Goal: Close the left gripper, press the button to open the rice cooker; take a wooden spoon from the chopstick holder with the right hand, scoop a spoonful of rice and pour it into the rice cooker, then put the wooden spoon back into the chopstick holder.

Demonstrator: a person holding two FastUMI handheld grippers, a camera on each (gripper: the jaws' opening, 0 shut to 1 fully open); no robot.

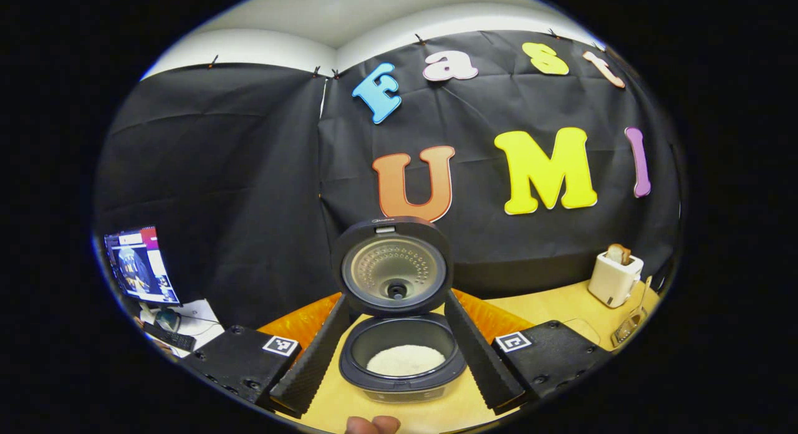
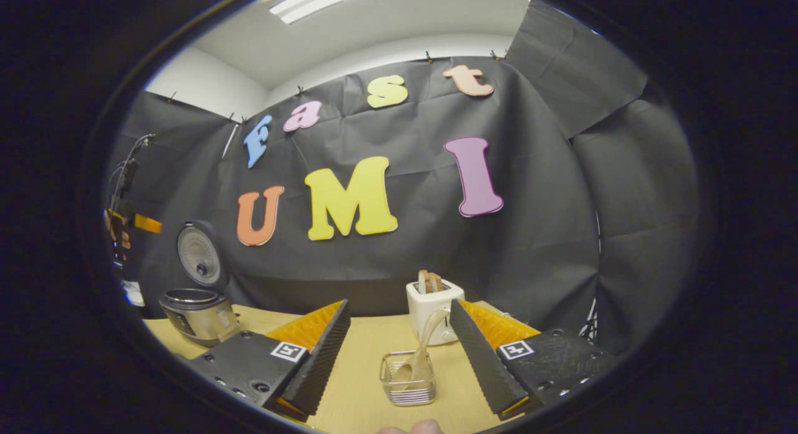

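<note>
The dark rice cooker (image 1: pixel 405 375) stands open, its lid (image 1: pixel 394 267) raised upright, with white rice (image 1: pixel 405 359) in the pot. My left gripper (image 1: pixel 396 295) is open just in front of it, one finger to each side of the pot, holding nothing. In the right gripper view, the wooden spoon (image 2: pixel 425 342) leans in the wire chopstick holder (image 2: pixel 408 381) on the table. My right gripper (image 2: pixel 399 304) is open with the holder between and just beyond its fingers, not touching. The cooker (image 2: pixel 198 314) sits far left there.
A white toaster (image 2: pixel 433 309) with bread stands right behind the holder, also seen as the toaster (image 1: pixel 614 278) at the right, with the holder (image 1: pixel 628 327) beside it. A monitor (image 1: pixel 140 265) and desk clutter sit off the table's left. A fingertip (image 1: pixel 373 424) shows at the bottom edge.
</note>
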